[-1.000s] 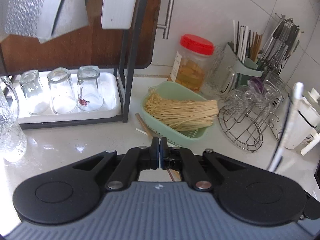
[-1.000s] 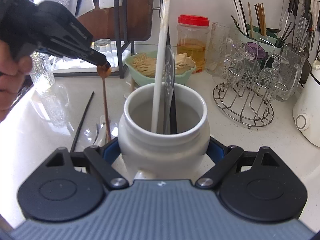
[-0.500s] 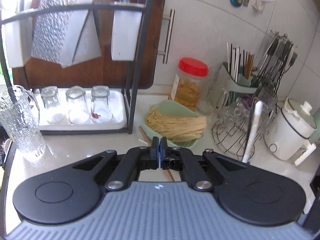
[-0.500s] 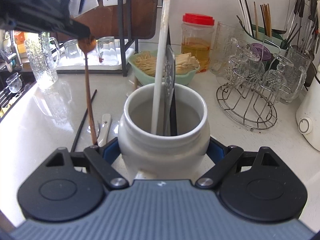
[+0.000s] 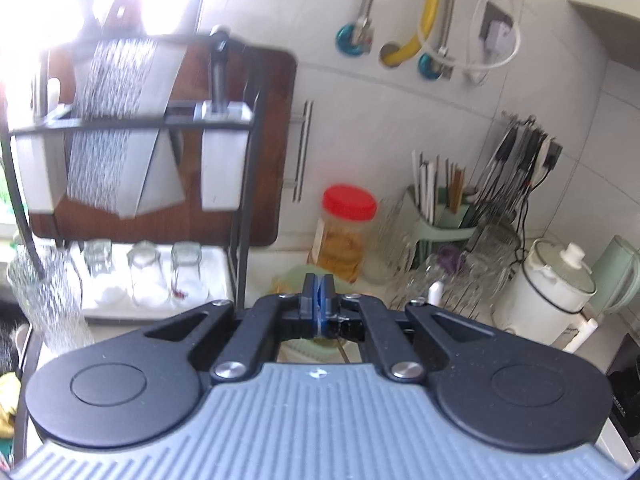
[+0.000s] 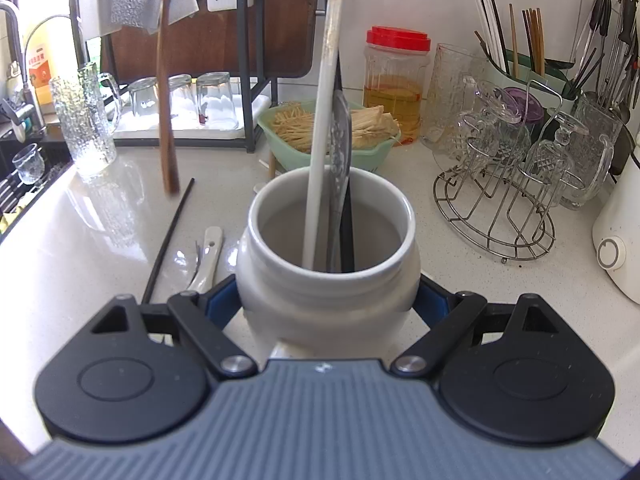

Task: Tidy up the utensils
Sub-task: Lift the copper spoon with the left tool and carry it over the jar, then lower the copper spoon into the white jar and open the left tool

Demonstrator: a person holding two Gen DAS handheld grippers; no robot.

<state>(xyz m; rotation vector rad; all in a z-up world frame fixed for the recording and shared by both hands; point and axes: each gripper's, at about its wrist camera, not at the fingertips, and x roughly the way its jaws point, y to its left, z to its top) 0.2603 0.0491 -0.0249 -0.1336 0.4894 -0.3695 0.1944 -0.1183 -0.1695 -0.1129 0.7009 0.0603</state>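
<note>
My right gripper (image 6: 328, 300) is shut on a white ceramic jar (image 6: 328, 280) that stands on the counter. The jar holds a long white utensil (image 6: 324, 92), a metal slotted spatula (image 6: 340, 148) and a black handle. My left gripper (image 5: 318, 304) is shut on a wooden spoon (image 6: 166, 92); in the right wrist view the spoon hangs upright, high over the counter left of the jar. A black chopstick (image 6: 170, 236) and a white ceramic spoon (image 6: 206, 256) lie on the counter left of the jar.
A green basket of noodles (image 6: 332, 128), a red-lidded jar (image 6: 396, 80), a wire rack of glasses (image 6: 512, 168), a utensil caddy (image 6: 524, 60) and a white cooker (image 5: 548, 296) line the back. A dish rack with upturned glasses (image 6: 192, 100) and a glass mug (image 6: 86, 120) stand left.
My left gripper has risen with the wooden spoon, lifting its lower end clear of the counter. The right gripper and the jar have not moved.
</note>
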